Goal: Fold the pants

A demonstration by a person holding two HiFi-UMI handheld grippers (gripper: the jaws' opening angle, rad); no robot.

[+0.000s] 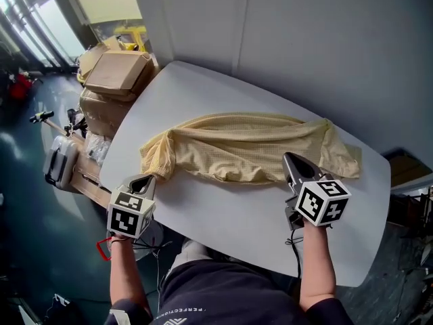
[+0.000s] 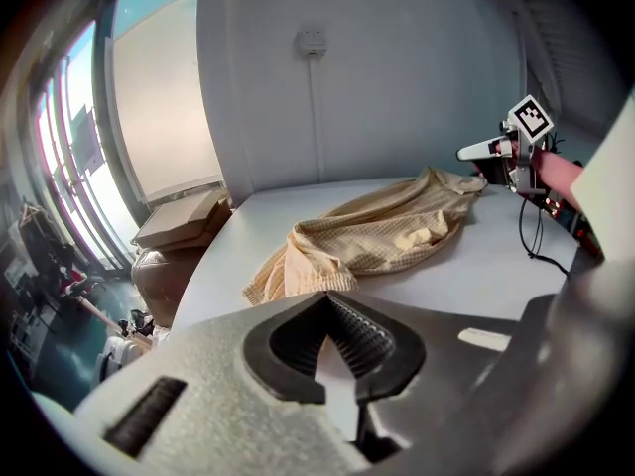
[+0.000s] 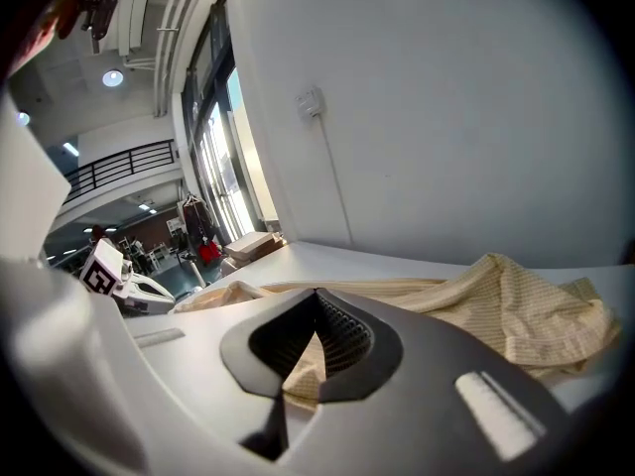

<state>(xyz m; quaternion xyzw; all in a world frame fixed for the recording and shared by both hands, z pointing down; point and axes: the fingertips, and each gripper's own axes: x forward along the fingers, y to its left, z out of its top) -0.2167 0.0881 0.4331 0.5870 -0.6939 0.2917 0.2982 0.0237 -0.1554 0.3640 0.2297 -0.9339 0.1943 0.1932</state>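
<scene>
Pale yellow pants lie stretched sideways across the white table, bunched at the left end and rumpled at the right. My left gripper hovers just off the pants' left near corner, jaws shut with nothing between them. My right gripper reaches over the pants' near edge towards the right end, its jaws shut too; no cloth shows clamped in them. Each gripper shows in the other's view: the right gripper and the left gripper.
Cardboard boxes stand stacked off the table's far left corner, with a grey case on the floor below. A grey wall runs close behind the table. A black cable trails from the right gripper.
</scene>
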